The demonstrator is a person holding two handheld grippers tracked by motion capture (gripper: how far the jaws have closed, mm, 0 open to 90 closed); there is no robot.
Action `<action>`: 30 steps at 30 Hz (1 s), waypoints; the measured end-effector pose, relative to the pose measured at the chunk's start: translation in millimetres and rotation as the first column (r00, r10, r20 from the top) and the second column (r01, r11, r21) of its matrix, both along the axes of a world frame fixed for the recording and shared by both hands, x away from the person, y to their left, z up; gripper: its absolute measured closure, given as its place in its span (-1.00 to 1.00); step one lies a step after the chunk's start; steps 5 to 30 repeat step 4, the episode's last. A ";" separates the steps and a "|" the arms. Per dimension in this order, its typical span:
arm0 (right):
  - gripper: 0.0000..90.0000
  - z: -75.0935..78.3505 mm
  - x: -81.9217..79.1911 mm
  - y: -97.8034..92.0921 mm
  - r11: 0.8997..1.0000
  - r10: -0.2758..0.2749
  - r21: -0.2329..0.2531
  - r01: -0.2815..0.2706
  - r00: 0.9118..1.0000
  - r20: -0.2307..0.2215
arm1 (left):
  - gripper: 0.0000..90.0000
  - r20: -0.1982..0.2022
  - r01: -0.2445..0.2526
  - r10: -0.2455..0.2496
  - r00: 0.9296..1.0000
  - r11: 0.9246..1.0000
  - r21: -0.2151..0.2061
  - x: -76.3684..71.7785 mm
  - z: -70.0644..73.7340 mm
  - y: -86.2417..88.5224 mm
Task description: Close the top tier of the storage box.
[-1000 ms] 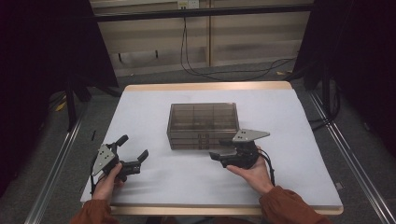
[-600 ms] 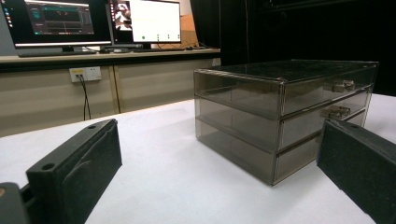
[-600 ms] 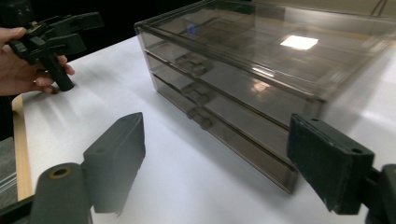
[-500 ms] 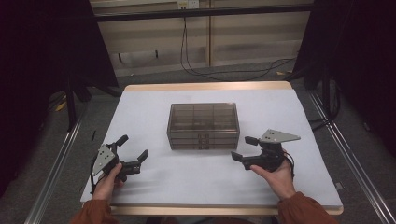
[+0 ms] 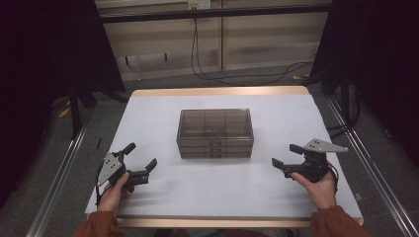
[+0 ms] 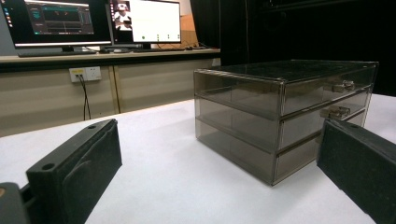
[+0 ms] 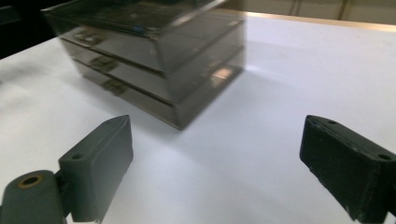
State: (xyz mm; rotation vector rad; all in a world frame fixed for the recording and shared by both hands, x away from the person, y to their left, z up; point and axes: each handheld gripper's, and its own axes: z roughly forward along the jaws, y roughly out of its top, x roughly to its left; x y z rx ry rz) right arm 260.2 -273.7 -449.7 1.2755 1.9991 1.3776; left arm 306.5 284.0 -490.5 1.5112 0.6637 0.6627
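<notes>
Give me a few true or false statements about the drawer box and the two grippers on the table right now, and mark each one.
1. The drawer box has three drawers, all pushed in. True.
2. The left gripper is clamped on a drawer handle. False: it is open, apart from the box, at the table's near left.
3. The right gripper has its jaws open with nothing between them. True.
4. The box lies on its side. False: it stands upright, handles facing the person.

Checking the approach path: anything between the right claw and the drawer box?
Nothing. Between the right claw and the drawer box there is bare white table, as the high view and right gripper view show.
</notes>
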 end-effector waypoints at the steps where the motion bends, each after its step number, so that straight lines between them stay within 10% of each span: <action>1: -0.83 -6.1 3.0 -8.4 0.999 -0.045 -0.009 0.045 0.999 -0.014 | -1.00 0.003 -0.001 0.001 1.000 1.000 0.003 0.3 0.1 0.2; 4: -0.84 -16.8 9.1 -13.8 0.993 -0.085 -0.084 0.081 0.995 -0.054 | -1.00 0.000 -0.002 0.002 1.000 1.000 -0.003 0.4 0.0 0.0; 30: -0.84 -16.8 9.1 -13.8 0.993 -0.085 -0.084 0.081 0.995 -0.054 | -1.00 0.000 -0.002 0.002 1.000 1.000 -0.003 0.4 0.0 0.0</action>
